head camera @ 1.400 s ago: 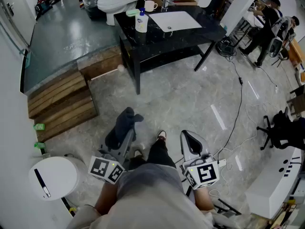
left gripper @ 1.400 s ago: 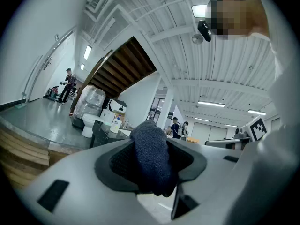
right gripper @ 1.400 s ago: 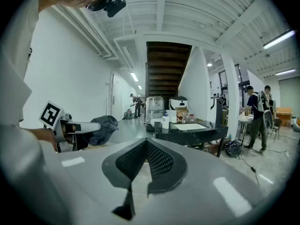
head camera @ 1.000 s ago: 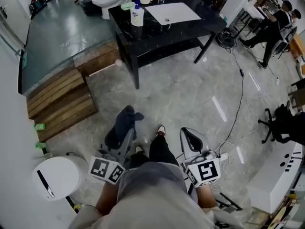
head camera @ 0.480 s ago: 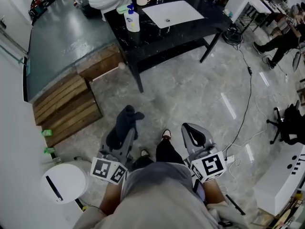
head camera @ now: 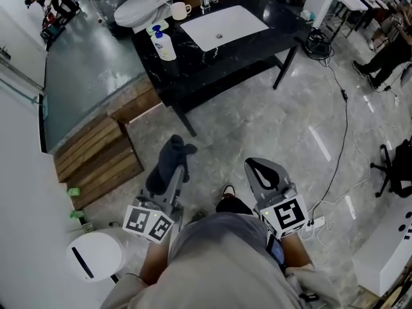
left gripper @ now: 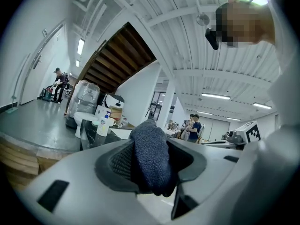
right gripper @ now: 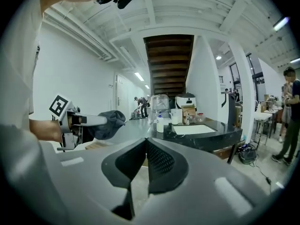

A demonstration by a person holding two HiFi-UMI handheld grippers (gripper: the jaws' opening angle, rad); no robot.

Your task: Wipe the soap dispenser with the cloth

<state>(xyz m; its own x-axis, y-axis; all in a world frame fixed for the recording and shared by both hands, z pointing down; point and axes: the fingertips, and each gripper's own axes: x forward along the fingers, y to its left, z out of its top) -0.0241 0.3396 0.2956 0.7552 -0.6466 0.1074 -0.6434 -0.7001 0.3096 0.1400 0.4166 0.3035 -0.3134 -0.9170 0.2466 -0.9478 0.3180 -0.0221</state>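
The soap dispenser (head camera: 164, 46), a white pump bottle with a blue top, stands near the left end of the black counter (head camera: 257, 40), well ahead of both grippers. It also shows small in the left gripper view, soap dispenser (left gripper: 103, 124), and in the right gripper view, soap dispenser (right gripper: 160, 123). My left gripper (head camera: 170, 177) is shut on a dark blue cloth (head camera: 168, 161), which bulges out between the jaws as cloth (left gripper: 151, 158). My right gripper (head camera: 260, 171) is shut with nothing in it, its pads (right gripper: 157, 159) pressed together.
A white sink basin (head camera: 222, 26) is set in the counter, with a mug (head camera: 179, 9) behind the dispenser. A toilet (head camera: 138, 6) stands beyond. Wooden steps (head camera: 96, 153) lie at the left, a white round bin (head camera: 95, 255) near my left side, and cables (head camera: 335, 134) trail at the right.
The person has walked toward the black counter, carrying both grippers forward. The counter and dispenser now sit nearer and further left in the head view. The cloth stays in the left gripper.
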